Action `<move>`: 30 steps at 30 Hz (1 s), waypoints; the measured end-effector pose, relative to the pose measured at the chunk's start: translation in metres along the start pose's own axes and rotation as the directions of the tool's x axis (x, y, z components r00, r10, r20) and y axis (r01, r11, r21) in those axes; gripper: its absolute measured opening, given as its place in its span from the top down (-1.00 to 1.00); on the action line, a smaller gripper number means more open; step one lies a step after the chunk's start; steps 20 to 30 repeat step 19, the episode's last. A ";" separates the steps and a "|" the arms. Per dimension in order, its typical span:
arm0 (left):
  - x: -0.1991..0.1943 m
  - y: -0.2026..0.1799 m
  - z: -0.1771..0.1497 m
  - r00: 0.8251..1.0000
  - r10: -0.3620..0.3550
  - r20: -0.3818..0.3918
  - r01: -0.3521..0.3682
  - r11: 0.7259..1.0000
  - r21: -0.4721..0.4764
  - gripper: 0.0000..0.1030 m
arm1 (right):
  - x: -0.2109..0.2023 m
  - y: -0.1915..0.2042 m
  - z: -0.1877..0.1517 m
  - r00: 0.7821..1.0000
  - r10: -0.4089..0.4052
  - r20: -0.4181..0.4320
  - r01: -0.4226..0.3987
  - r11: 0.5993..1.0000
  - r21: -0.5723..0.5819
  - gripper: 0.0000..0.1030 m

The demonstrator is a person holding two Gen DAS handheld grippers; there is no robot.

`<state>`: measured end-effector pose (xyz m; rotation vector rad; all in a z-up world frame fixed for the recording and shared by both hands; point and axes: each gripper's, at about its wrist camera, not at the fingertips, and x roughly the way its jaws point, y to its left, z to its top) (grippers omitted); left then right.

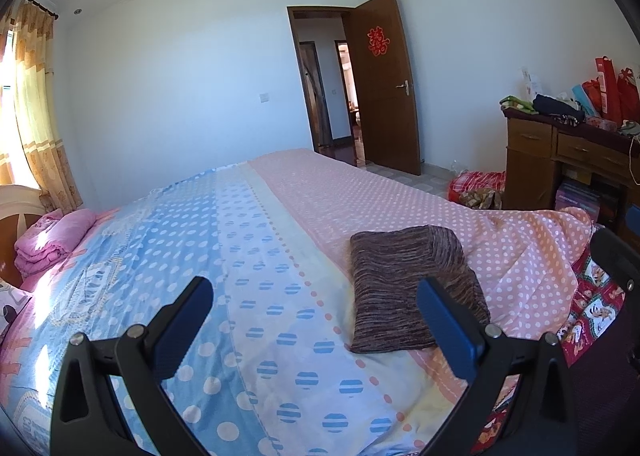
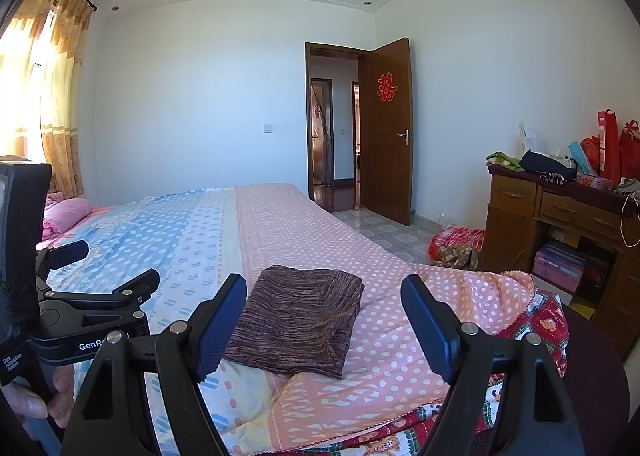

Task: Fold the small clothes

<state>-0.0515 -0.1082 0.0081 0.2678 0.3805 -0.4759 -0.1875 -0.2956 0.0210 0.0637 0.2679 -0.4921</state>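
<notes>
Lying folded on the polka-dot bedspread (image 2: 304, 224): a brown striped knit garment (image 2: 298, 318). Left gripper (image 1: 314, 322) and right gripper (image 2: 324, 322) hover above, fingers spread, holding nothing.

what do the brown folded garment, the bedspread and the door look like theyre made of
Brown folded garment: looks like a soft knit, matte, with fine streaks of brown, purple and tan yarn running across it.

Bedspread: probably thin woven cotton, matte, with printed polka dots and small creases.

Door: dark brown wood or wood veneer, slightly glossy, with a metal lever handle.
</notes>
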 end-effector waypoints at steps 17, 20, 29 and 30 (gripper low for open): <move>0.008 0.013 0.001 0.999 -0.038 -0.022 0.037 0.998 -0.042 -1.00 | 0.010 -0.005 -0.004 1.000 -0.008 -0.027 0.009 1.000 0.020 -0.56; 0.009 0.015 0.001 0.999 -0.036 -0.029 0.035 0.998 -0.051 -1.00 | 0.012 -0.010 -0.005 0.999 -0.015 -0.034 0.016 0.999 0.033 -0.56; 0.009 0.015 0.001 0.999 -0.036 -0.029 0.035 0.998 -0.051 -1.00 | 0.012 -0.010 -0.005 0.999 -0.015 -0.034 0.016 0.999 0.033 -0.56; 0.009 0.015 0.001 0.999 -0.036 -0.029 0.035 0.998 -0.051 -1.00 | 0.012 -0.010 -0.005 0.999 -0.015 -0.034 0.016 0.999 0.033 -0.56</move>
